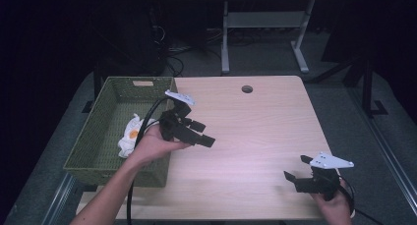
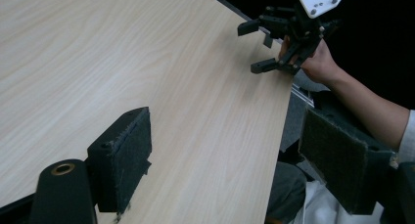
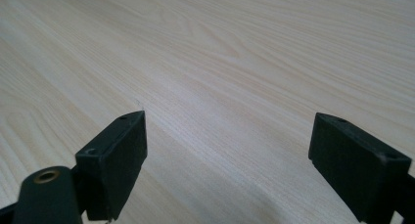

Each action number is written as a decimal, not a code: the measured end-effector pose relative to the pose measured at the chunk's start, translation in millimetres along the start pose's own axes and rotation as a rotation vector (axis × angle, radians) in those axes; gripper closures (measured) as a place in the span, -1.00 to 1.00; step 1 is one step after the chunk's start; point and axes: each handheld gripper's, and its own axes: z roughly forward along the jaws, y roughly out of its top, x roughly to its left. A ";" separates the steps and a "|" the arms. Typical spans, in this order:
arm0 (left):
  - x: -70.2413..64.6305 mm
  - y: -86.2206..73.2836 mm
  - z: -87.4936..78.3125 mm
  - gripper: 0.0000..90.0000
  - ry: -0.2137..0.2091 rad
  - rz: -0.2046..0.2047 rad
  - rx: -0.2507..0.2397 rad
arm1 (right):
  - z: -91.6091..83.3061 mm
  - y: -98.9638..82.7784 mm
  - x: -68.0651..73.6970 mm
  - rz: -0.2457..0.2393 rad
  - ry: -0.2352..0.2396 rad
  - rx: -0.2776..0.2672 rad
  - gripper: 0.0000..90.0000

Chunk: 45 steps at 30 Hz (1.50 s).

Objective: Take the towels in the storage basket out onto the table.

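My left gripper [image 1: 204, 133] hovers over the left middle of the light wooden table [image 1: 255, 117], just right of a green woven basket [image 1: 98, 136]. In the left gripper view its jaws [image 2: 225, 160] stand wide open over bare wood with nothing between them. My right gripper [image 1: 296, 168] is held near the table's front right corner, open and empty. It points toward the table's middle. The right gripper view has its jaws [image 3: 227, 155] spread above plain tabletop. The left gripper view also catches the right gripper [image 2: 254, 47] at the table's edge.
A white cloth with an orange spot [image 1: 130, 136] lies inside the basket. A round cable hole [image 1: 247, 89] sits near the table's far edge. A desk frame [image 1: 265, 23] and cables stand on the dark floor beyond.
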 end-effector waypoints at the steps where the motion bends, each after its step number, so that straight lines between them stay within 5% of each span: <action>1: 1.3 -0.1 -4.1 -0.56 0.001 -0.002 -0.005 | 0.1 0.0 -0.1 0.000 -0.001 0.000 -0.69; 11: 21.9 -10.9 -47.4 -0.51 0.027 -0.060 -0.058 | -0.8 0.6 -0.7 -0.002 0.004 -0.008 -0.69; 26: 58.4 -46.4 -103.3 -0.38 0.145 -0.166 -0.092 | 0.1 0.9 0.0 -0.006 0.002 0.001 -0.69; 38: 92.3 -81.5 -121.5 -0.31 0.242 -0.283 -0.078 | -0.5 1.1 -0.1 -0.012 0.006 -0.001 -0.69; 45: 106.2 -94.3 -120.0 -0.28 0.324 -0.329 -0.019 | -0.9 1.1 -0.1 -0.014 0.008 -0.001 -0.69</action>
